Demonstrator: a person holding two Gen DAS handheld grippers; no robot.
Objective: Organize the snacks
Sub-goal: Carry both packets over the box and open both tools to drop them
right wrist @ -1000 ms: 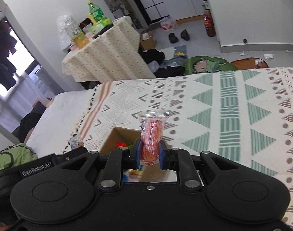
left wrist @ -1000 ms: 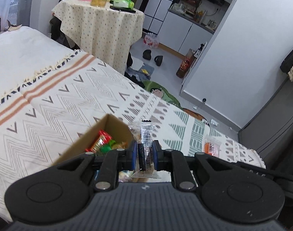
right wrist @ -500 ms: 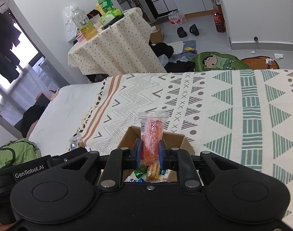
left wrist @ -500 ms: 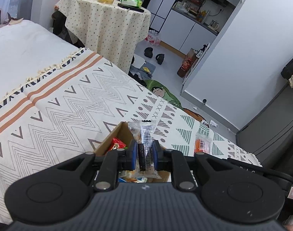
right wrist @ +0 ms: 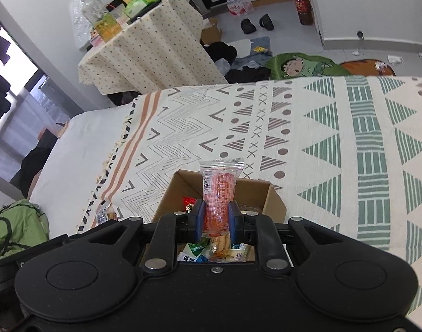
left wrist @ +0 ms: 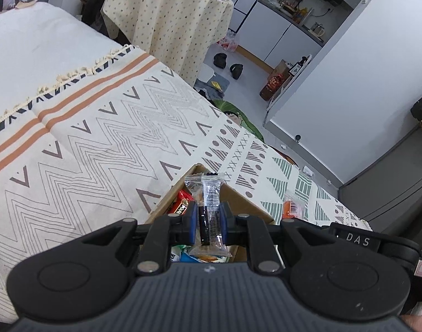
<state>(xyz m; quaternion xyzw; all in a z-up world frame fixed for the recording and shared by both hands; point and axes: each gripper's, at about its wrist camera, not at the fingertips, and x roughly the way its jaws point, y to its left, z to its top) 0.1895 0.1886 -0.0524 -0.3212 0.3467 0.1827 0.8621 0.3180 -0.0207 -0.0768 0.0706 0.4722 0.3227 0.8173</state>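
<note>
While each hand-held gripper pinches a packet, only right view (right wrist: pixel 216 222) shows bottles (right wrist: pixel 105 19)

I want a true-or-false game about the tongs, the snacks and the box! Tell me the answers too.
1. The left tongs pinch a clear packet with a dark snack. True.
2. The right tongs are open and hold nothing. False: they grip an orange snack packet.
3. The cardboard box sits on a patterned blanket. True.
4. The box is empty. False: several snack packets lie inside.
5. Both held snacks already lie in the box. False: the tongs grip them above it.
</note>
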